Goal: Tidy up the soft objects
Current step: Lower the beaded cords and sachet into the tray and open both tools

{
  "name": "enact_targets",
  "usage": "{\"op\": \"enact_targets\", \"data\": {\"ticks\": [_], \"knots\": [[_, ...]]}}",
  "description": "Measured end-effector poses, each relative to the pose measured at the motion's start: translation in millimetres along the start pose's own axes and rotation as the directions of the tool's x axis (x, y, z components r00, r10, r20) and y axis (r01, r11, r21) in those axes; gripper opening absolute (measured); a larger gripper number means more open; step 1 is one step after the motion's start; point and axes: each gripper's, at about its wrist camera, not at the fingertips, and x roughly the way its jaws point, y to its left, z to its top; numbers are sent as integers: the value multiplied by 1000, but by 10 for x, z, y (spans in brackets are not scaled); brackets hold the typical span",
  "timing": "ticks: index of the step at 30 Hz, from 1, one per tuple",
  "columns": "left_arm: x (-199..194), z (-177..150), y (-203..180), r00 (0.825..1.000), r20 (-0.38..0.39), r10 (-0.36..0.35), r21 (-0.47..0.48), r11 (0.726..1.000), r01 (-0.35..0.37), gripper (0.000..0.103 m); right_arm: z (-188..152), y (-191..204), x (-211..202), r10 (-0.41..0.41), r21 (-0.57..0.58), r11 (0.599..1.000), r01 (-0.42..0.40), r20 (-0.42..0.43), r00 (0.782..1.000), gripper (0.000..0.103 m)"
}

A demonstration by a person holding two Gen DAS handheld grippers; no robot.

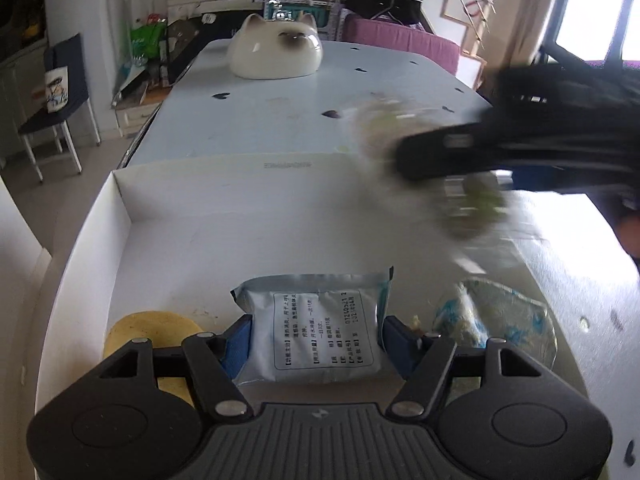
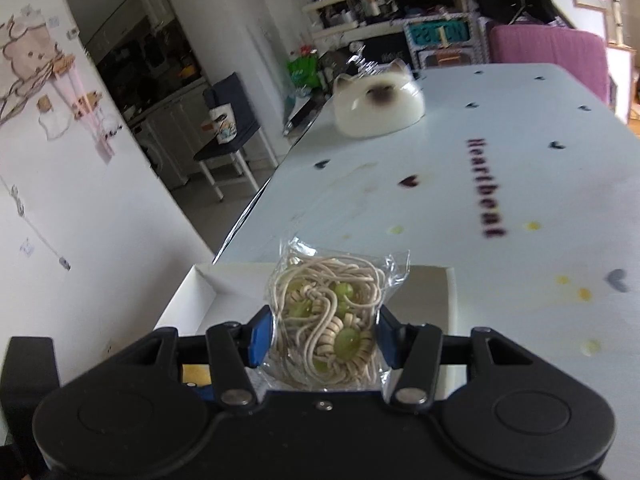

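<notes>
A: What is reading legibly?
B: "Heartbeat" is showing in dark letters on the desk [image 2: 520,128]. The silver sachet [image 1: 316,332] is carrying printed Chinese text and digits, too small to confirm.

Silver sachet [image 1: 316,336] (boxed), cord packet [image 2: 326,324]

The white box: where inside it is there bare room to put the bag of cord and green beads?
The white box has a bare floor across its far half, between the far wall and the foil sachet. The near edge is crowded: a yellow round piece, the sachet, a blue-patterned packet.
</notes>
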Motion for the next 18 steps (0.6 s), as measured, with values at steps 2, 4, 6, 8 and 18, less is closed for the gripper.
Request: {"op": "enact_targets", "data": {"ticks": [2, 4, 6, 8, 18], "knots": [[2, -12, -44, 1000, 2, 11, 27, 1000, -11, 70, -23, 49, 121, 7, -12, 1000, -8, -24, 1000, 54], [-17, -52, -77, 1000, 2, 11, 47, 999, -11, 71, -66, 77, 213, 8, -26, 1000, -9, -45, 999, 54], [-36, -77, -99, 1000, -1, 17, 59, 998, -17, 81, -109, 73, 281, -17, -46, 999, 15, -54, 998, 54], [-31, -87, -99, 1000, -2, 28, 61, 998, -27, 86, -152, 70, 327, -87, -100, 992, 82, -38, 996, 54], [-16, -94, -112, 999, -9, 36, 52, 998, -36, 97, -269, -36, 371, -124, -219, 970, 106, -69, 990, 55]]}}
